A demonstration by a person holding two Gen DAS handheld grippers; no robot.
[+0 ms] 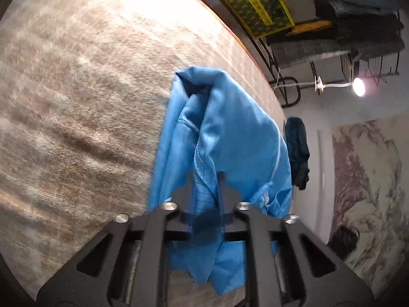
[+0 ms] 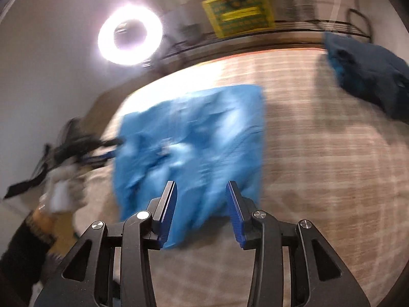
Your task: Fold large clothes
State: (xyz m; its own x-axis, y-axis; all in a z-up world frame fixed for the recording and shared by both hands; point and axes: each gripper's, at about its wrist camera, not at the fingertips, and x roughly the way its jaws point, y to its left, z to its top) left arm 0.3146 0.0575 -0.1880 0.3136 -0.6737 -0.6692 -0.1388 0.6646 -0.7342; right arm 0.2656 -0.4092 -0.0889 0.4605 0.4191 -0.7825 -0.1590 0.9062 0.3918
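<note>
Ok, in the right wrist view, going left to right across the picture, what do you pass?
Ring light → blue garment on the beige blanket, with the open right gripper over it → dark teal garment at the far right.

Beige carpet [image 1: 76,102], ring light [image 2: 129,34], wire rack [image 1: 358,51].

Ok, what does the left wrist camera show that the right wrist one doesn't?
Only the left wrist view shows the left gripper, jaws shut on the blue garment, plus folded clothes on a rack. Only the right wrist view shows the right gripper, jaws open above the cloth, and a ring light. Both show the garment, the beige blanket, the yellow box and a dark teal garment.
</note>
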